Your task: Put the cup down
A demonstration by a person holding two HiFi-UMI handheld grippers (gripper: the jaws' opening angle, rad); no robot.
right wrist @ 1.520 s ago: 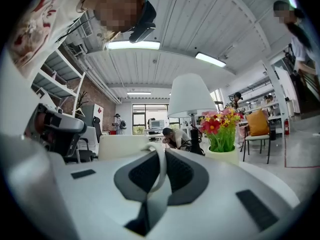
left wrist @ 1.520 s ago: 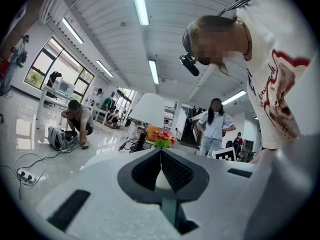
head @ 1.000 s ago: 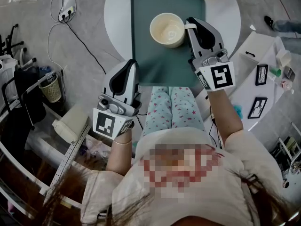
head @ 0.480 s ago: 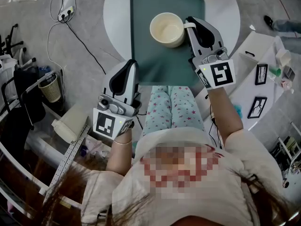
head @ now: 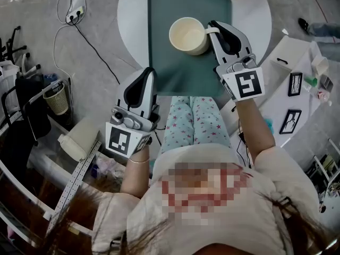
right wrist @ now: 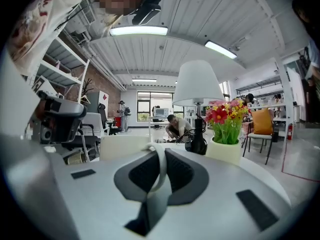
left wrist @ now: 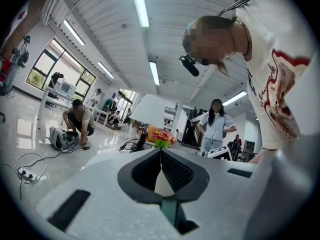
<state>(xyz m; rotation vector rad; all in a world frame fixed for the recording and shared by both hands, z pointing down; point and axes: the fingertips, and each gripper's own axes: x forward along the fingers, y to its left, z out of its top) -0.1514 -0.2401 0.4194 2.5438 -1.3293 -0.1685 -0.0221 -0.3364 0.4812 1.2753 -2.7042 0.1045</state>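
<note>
- One round white table [head: 133,15] fills the upper part of the head view.
- One dark green mat [head: 175,62] lies on the table, and its near edge reaches the table's edge by the person's knees.
- There are two grippers. The right gripper [head: 212,29] is over the right side of the mat. The left gripper [head: 147,72] is at the near left edge of the table, well apart from the cup.
- One cream cup [head: 188,34] is on the far half of the mat, open side up. It seems to stand on the mat, but from above I cannot say surely that its base touches.
- In its own view the right gripper [right wrist: 162,151] has its jaws clamped on the cup's one white handle [right wrist: 161,166].
- The left gripper [left wrist: 161,151] has its jaws closed tip to tip, with nothing between them.
- One pot of red and yellow flowers [right wrist: 227,116] stands beside one white lamp [right wrist: 199,84], beyond the cup.
</note>
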